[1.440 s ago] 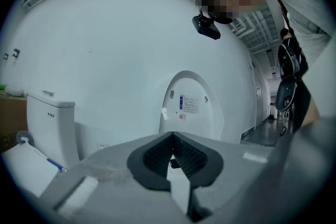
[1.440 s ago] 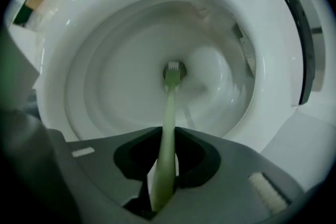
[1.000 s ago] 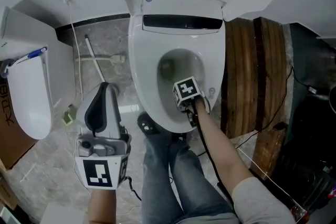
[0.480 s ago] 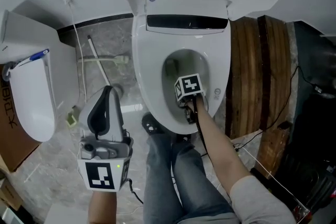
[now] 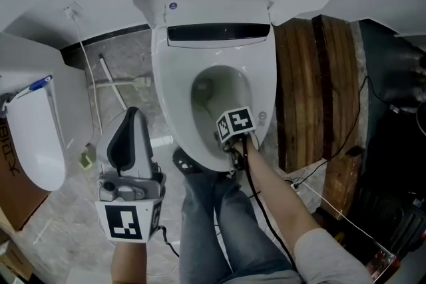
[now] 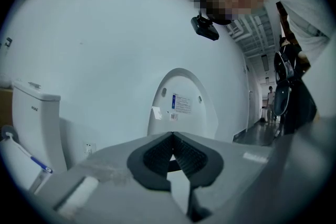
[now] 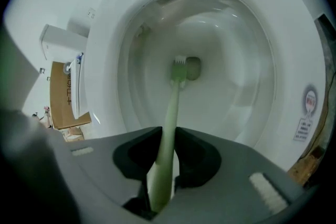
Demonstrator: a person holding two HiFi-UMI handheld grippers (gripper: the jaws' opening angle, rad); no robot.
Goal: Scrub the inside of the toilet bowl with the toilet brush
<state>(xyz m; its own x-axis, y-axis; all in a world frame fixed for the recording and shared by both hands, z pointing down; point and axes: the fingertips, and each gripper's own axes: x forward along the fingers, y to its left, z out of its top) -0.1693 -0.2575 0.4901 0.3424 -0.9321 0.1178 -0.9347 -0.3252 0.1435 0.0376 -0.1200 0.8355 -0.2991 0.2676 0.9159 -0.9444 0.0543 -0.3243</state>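
The white toilet bowl (image 5: 174,93) stands with its lid raised. My right gripper (image 7: 168,136) reaches over the near rim, its marker cube (image 5: 236,123) above the bowl. It is shut on the pale green handle of the toilet brush (image 7: 169,113). The brush head (image 7: 179,67) rests deep in the bowl next to the drain hole (image 7: 194,68). My left gripper (image 5: 132,112) hangs over the floor to the left of the toilet. Its jaws are shut with nothing between them (image 6: 172,136), and they point at the raised lid (image 6: 181,105).
A second white toilet (image 5: 33,133) stands at the left beside a cardboard box (image 5: 10,183). Wooden planks (image 5: 319,90) lie to the right of the bowl, with cables (image 5: 326,163) across them. A pipe and hose (image 5: 113,83) lie on the stone floor. The person's legs (image 5: 219,223) are in front of the bowl.
My right gripper with the brush has shifted a little toward the near right side of the bowl. The left gripper stays held over the floor.
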